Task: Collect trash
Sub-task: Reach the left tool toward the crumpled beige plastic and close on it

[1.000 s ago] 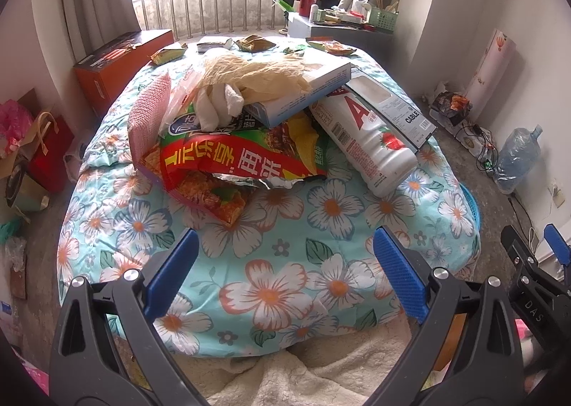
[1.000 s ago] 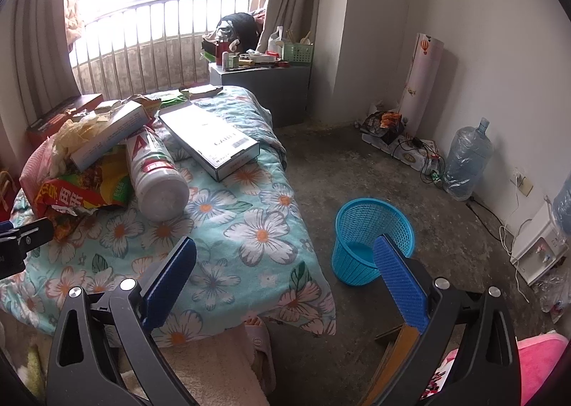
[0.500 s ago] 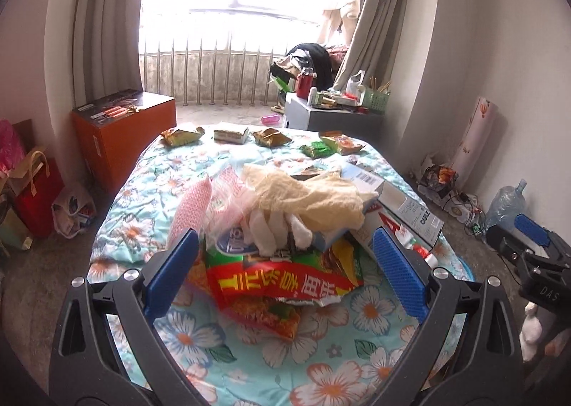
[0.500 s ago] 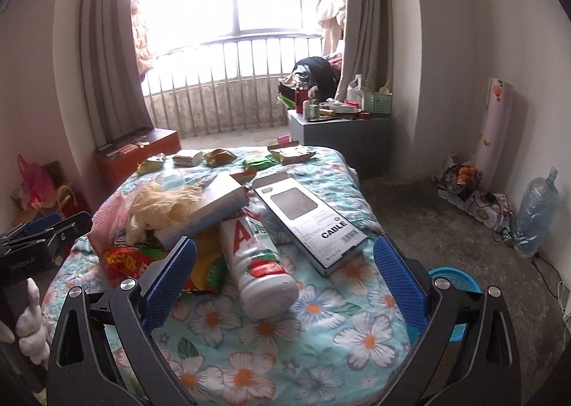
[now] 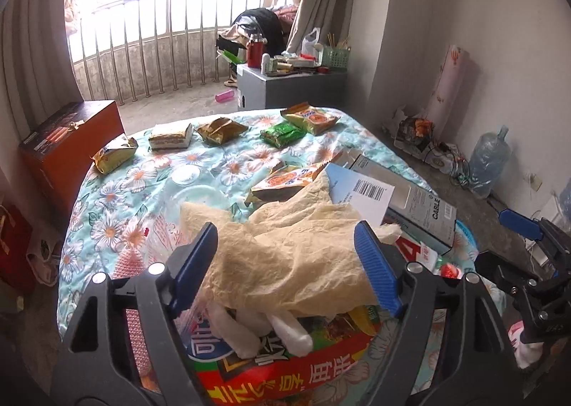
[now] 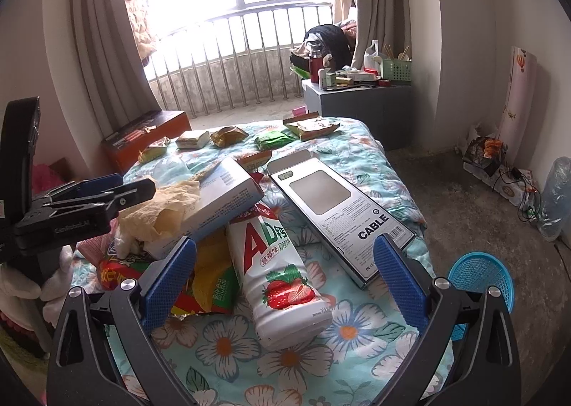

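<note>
1. the left gripper (image 5: 285, 263) hangs over the trash pile at the near end of the bed (image 5: 117, 188); its jaws are wide apart, one on each side of the crumpled tan paper (image 5: 285, 256); i cannot tell if they touch it.
2. the right gripper (image 6: 283, 281) has its jaws wide apart too, holding nothing; the white strawberry drink bottle (image 6: 282, 274) lies on its side between them, lower down on the bed.
3. under the tan paper sits a red snack bag (image 5: 285, 370); a light blue box (image 6: 217, 206) leans on the bottle; a long cable box (image 6: 339, 217) lies near the bed's right edge.
4. small snack packets (image 5: 217, 129) lie in a row along the far edge of the bed.
5. a blue basket (image 6: 481, 281) stands on the floor just beside the bed's right side.
</note>
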`<state>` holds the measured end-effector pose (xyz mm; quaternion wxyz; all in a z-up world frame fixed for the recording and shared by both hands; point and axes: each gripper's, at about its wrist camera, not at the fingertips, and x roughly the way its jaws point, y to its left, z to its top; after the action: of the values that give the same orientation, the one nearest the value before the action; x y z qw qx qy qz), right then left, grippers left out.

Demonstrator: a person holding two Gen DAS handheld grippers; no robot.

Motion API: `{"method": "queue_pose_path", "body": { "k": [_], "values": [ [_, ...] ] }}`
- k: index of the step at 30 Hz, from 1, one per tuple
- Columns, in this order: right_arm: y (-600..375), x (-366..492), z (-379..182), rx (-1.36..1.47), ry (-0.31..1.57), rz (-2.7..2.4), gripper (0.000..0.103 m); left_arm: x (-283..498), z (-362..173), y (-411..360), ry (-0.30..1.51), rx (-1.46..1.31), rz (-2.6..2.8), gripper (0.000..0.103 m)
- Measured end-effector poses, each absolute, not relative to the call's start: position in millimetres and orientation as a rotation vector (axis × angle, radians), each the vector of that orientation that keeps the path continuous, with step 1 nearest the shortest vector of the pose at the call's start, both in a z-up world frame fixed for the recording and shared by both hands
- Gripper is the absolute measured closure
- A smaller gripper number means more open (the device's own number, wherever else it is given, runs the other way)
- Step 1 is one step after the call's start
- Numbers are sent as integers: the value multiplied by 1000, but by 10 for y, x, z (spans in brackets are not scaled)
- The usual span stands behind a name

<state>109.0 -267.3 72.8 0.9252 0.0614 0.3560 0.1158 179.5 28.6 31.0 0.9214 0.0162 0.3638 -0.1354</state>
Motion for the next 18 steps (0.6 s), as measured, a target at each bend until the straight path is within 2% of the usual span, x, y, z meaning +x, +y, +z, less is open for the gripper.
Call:
{"method": "queue_pose_path", "body": {
  "k": [2, 3, 6, 8, 11, 14, 18],
  "values": [
    [-2667, 1128, 683, 130, 743, 239, 6, 1868, 179, 240, 804, 64, -273, 44],
    [-2667, 1140, 672, 132, 745, 240, 6, 1877, 141, 232, 817, 70, -277, 46],
    [-2676, 1163, 661, 141, 745, 238, 6, 1851, 107, 241, 810, 84, -265, 59],
    [-2682, 1172, 652, 148, 748, 238, 6, 1835, 122, 280, 802, 82, -263, 74],
    [-2677, 1180, 657, 150, 747, 239, 6, 1806, 217, 386, 775, 28, -286, 87],
    [-2685, 1155, 687, 147, 738, 237, 6, 1796, 337, 519, 735, -59, -318, 96],
    [-2691, 1111, 746, 147, 723, 234, 6, 1703, 554, 764, 645, -199, -358, 97]
  ]
}}
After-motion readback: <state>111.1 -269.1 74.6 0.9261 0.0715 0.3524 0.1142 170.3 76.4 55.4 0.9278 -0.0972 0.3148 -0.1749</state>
